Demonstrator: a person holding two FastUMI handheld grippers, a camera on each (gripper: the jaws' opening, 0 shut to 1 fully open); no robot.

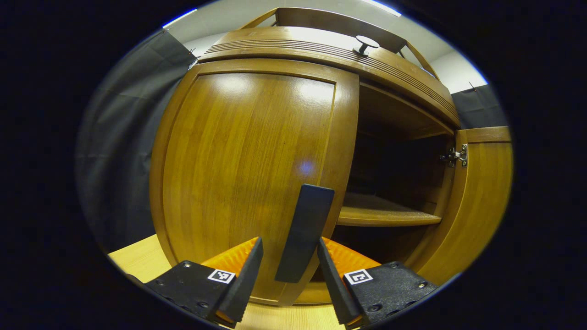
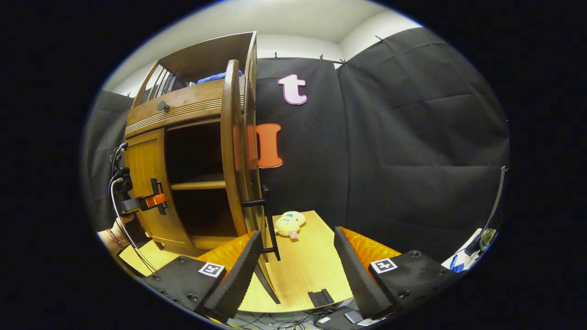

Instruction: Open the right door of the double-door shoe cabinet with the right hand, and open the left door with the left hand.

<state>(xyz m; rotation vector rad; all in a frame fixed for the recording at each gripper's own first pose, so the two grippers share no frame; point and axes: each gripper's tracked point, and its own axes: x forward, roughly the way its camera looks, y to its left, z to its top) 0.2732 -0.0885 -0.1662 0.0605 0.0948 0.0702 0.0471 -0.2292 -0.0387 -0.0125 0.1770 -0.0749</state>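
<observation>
My left gripper (image 1: 290, 270) fingers spread, straddling left door handle (image 1: 303, 233), contact unclear. Left door (image 1: 247, 169) glossy wood, closed. My right gripper (image 2: 297, 270) fingers spread, empty; right door (image 2: 234, 151) swung open, edge-on. Cabinet interior (image 1: 394, 169) dark, indistinct.

The glossy brown wooden shoe cabinet (image 2: 183, 137) stands on a pale wooden tabletop (image 2: 307, 270). In the left gripper view, its closed left door (image 1: 247, 174) sits left of the open compartment, where a wooden shelf (image 1: 385, 214) lies inside. The dark bar handle (image 1: 305, 233) stands between the left gripper (image 1: 289, 270) fingers, perhaps untouched. The right door (image 2: 234, 151) stands swung outward. A small cream plush toy (image 2: 289, 223) lies on the tabletop behind it.
</observation>
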